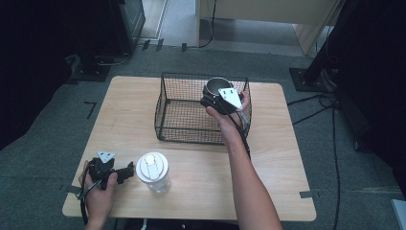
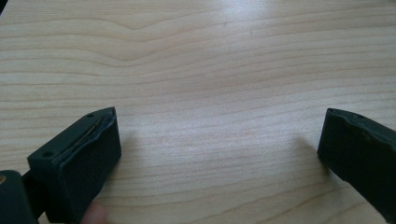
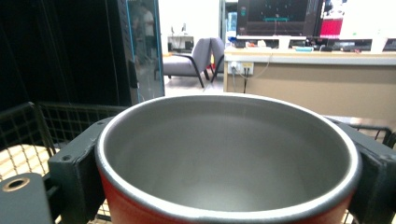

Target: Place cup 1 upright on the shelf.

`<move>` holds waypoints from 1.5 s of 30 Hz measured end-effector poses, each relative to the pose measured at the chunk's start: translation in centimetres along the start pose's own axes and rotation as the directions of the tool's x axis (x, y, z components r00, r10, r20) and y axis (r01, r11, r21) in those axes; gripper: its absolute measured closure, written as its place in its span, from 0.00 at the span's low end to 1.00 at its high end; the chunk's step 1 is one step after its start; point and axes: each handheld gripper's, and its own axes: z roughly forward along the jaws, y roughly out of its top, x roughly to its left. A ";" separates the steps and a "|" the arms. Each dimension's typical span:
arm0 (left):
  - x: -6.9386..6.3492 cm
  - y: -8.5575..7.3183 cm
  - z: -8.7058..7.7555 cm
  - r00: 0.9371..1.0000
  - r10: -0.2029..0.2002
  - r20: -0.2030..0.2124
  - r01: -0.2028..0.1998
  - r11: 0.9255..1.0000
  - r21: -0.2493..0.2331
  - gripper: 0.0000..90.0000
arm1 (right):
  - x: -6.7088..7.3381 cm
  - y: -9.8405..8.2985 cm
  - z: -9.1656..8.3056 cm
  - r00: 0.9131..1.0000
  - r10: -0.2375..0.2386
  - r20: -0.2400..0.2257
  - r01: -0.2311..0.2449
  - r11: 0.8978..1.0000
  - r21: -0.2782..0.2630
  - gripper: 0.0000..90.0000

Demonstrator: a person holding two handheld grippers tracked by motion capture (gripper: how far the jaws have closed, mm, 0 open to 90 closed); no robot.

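Red cup (image 3: 229,177), steel-lined, empty, clamped in right gripper (image 1: 216,96) over far-right basket (image 1: 182,130). Left gripper (image 2: 219,149) jaws apart.

High view: fixed above the person's side, facing forward and down, takes in the whole wooden table (image 1: 201,187), the floor around it and both forearms from the bottom edge. Left gripper view: close over bare tabletop (image 2: 205,70), looking steeply down between its two jaws. Right gripper view: faces level, hard up against the red cup (image 3: 229,158) rim, room behind. Shared with high view: cup (image 1: 217,86), wire basket (image 1: 186,115), tabletop.
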 end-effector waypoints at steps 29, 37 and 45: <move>0.0 0.0 0.0 1.000 -0.001 -0.001 0.001 1.000 -0.001 0.00 | -0.4 -2.4 2.5 1.000 -0.002 0.011 -0.001 0.970 0.242 0.07; 0.0 0.0 0.0 1.000 0.000 -0.001 0.000 1.000 0.000 0.00 | -0.2 -2.3 2.6 1.000 -0.020 0.003 0.019 0.968 0.250 0.07; -0.1 -0.1 -0.1 1.000 0.003 0.004 -0.003 1.000 -0.002 0.00 | -0.1 -2.0 2.5 0.998 -0.055 -0.007 0.055 0.971 0.234 0.00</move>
